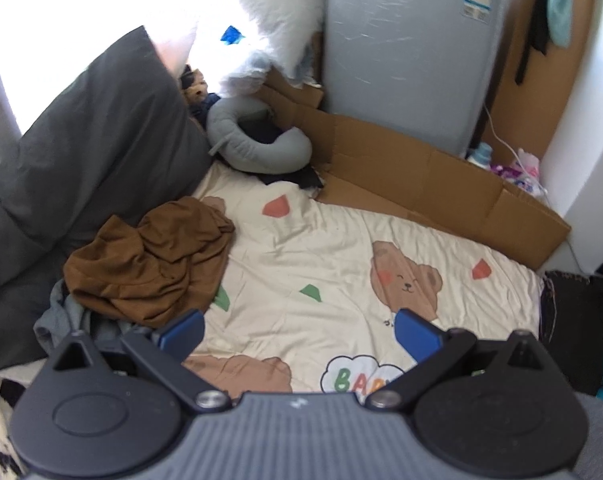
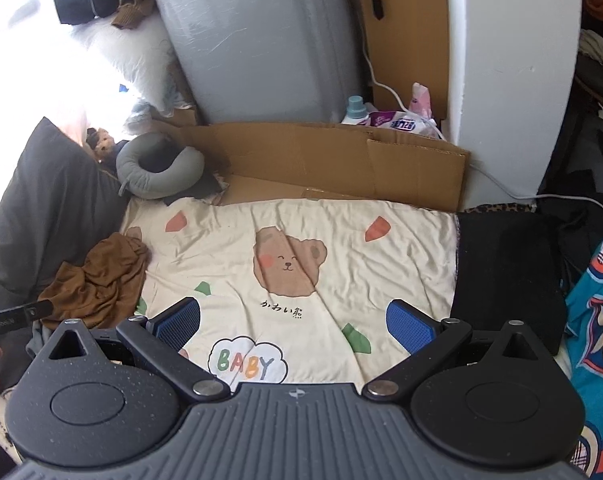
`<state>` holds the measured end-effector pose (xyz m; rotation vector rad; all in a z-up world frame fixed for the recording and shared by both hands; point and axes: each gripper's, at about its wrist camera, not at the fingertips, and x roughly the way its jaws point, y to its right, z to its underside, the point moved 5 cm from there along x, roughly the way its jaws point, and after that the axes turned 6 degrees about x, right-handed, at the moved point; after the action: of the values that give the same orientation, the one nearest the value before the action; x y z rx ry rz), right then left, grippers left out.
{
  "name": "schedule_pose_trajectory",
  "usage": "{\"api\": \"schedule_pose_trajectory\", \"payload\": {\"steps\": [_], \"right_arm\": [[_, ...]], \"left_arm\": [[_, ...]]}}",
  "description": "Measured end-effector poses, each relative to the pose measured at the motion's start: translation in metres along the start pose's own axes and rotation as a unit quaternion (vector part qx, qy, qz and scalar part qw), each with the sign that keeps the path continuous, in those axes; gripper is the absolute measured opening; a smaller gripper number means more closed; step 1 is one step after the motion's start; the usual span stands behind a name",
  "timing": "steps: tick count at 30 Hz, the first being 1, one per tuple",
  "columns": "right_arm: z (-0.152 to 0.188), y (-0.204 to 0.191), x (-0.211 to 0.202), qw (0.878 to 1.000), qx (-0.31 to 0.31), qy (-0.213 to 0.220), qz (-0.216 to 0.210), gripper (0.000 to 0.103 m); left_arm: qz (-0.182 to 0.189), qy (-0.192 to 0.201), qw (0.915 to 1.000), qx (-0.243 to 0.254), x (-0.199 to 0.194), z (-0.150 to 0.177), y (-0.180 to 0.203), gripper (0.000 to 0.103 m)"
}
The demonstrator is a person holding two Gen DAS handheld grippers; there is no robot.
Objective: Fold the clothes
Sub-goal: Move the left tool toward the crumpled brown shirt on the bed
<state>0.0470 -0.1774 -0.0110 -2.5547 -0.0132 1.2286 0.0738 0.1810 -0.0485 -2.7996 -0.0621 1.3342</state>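
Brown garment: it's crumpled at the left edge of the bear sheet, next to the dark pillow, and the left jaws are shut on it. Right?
Not quite. The brown garment does lie crumpled at the left edge of the bear sheet, beside the dark pillow, but the left gripper is open and holds nothing. The left wrist view shows its jaws spread wide above the sheet.

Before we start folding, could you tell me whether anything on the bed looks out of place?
The brown garment lies crumpled at the left edge of the bear-print blanket, against the grey pillow. Both grippers are open, holding nothing.
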Motion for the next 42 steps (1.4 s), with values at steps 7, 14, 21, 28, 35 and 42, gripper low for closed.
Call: {"api": "schedule_pose_trajectory", "payload": {"steps": [7,14,21,28,35,42], "right_arm": [[-0.002,-0.007,0.011,1.0,-0.004,0.002,0.003,0.102],[0.002,-0.008,0.029,1.0,-0.006,-0.006,0.008,0.102],[0.003,-0.011,0.052,1.0,-0.013,-0.01,0.018,0.102],[0.0,-0.016,0.079,0.999,-0.016,-0.022,0.019,0.102],[-0.006,-0.032,0.11,0.998,-0.048,-0.033,0.017,0.102],[-0.012,-0.04,0.15,0.996,-0.073,-0.047,0.019,0.102]], "left_arm": [[-0.026,-0.005,0.9995,-0.019,0.003,0.007,-0.042,0.102],[-0.037,-0.022,0.9979,-0.049,0.02,0.019,-0.081,0.102],[-0.057,-0.036,0.995,-0.075,0.041,0.031,-0.11,0.102],[-0.067,-0.029,0.9922,-0.1,0.053,0.039,-0.127,0.102],[-0.074,-0.029,0.991,-0.108,0.075,0.042,-0.139,0.102],[-0.076,-0.048,0.9911,-0.099,0.11,0.045,-0.141,0.1]]}}
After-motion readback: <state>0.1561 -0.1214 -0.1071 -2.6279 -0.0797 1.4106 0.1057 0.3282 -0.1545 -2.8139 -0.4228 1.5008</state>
